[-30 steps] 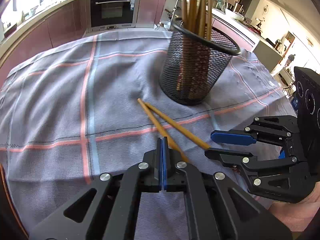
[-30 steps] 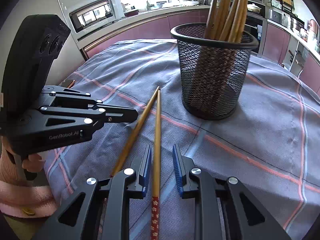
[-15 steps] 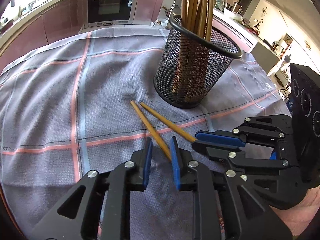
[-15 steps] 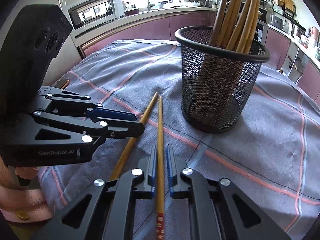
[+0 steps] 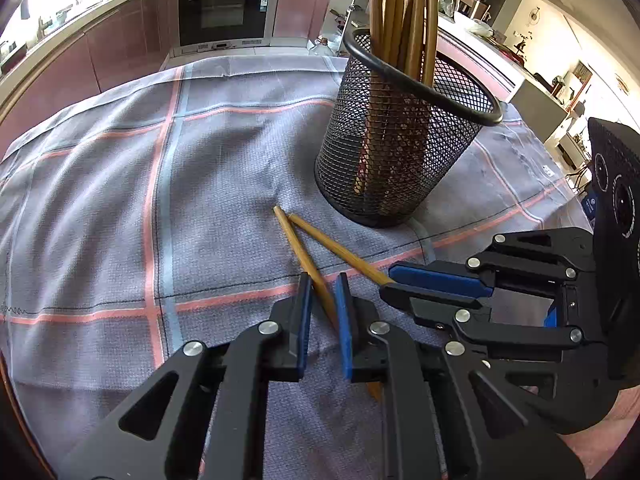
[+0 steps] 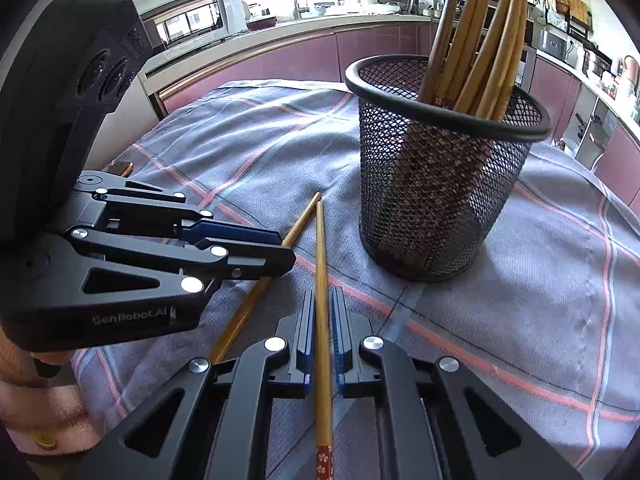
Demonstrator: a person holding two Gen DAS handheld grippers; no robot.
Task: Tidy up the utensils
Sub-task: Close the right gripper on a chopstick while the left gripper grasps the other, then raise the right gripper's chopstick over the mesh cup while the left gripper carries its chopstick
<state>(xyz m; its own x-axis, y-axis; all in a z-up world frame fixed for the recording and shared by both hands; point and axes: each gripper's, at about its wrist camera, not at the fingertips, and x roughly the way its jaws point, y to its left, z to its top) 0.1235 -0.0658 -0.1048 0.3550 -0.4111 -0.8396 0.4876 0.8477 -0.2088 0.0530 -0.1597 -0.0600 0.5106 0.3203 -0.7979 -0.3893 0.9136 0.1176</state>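
Observation:
Two bamboo chopsticks lie on the checked cloth in front of a black mesh holder [image 5: 400, 152] [image 6: 436, 184] that holds several upright chopsticks. My left gripper [image 5: 322, 292] is open, its blue pads on either side of the left chopstick [image 5: 298, 244] [image 6: 256, 296]. My right gripper [image 6: 321, 304] has closed on the right chopstick [image 6: 320, 264] [image 5: 340, 254], which has a red flowered end near the camera. In the left wrist view the right gripper [image 5: 394, 280] covers that chopstick's near part.
The grey cloth [image 5: 120, 200] with pink and blue stripes covers the table. Kitchen counters, an oven [image 5: 222, 8] and a microwave [image 6: 196, 16] stand beyond it. A small phone-like object [image 6: 120, 168] lies at the cloth's left edge.
My left gripper opened and moved forward around the left chopstick. My right gripper narrowed from open to closed on the right chopstick. Both moved nearer the holder.

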